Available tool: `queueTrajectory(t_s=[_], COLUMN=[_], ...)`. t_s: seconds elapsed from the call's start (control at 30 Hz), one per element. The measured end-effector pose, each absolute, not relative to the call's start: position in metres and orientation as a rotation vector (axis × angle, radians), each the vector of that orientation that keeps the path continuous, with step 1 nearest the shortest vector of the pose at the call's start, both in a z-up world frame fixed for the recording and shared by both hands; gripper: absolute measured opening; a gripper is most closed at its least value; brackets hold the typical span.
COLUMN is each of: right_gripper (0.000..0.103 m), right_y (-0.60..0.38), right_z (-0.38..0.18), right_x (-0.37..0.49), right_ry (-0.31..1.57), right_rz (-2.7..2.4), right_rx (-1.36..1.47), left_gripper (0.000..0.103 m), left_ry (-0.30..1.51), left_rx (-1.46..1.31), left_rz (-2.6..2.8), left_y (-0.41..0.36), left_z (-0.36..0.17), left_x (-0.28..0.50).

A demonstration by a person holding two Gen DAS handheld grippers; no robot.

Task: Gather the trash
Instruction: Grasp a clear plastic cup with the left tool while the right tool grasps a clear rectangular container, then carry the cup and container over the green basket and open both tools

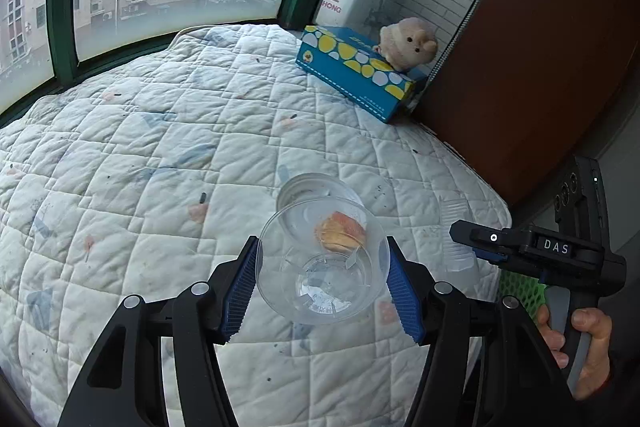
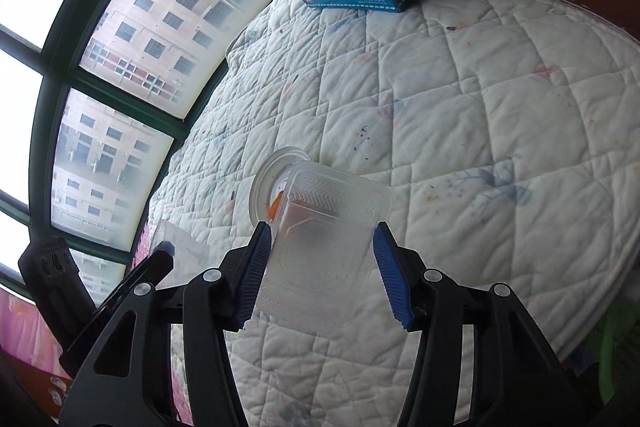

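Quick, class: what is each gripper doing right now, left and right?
Left gripper: closed on a clear round plastic cup with an orange scrap inside.
Right gripper: closed on a clear rectangular plastic container.

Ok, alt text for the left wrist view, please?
The left gripper clamps a clear plastic cup holding an orange food scrap, above a white quilted mattress. A blue tissue box with a plush toy sits by the window.
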State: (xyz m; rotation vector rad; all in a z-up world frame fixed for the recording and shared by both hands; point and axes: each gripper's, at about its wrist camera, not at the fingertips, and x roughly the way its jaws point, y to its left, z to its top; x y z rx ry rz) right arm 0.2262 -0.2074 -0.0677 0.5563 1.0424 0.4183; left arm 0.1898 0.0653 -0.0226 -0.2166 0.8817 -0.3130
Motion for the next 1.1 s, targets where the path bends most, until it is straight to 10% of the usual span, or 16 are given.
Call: queueTrajectory(t_s=[1.1], right_gripper=[0.054], right_y=[-0.393], right_z=[-0.083], right_x=[0.077], right_ry=[0.918], right_rz=[0.011], right_rx=[0.35], left_gripper=[0.059], left_ry=[0.946], left_rx=[-0.026], left_rz=[-0.648], left_y=[-0.173], left_z=[-0.025], left_x=[0.136])
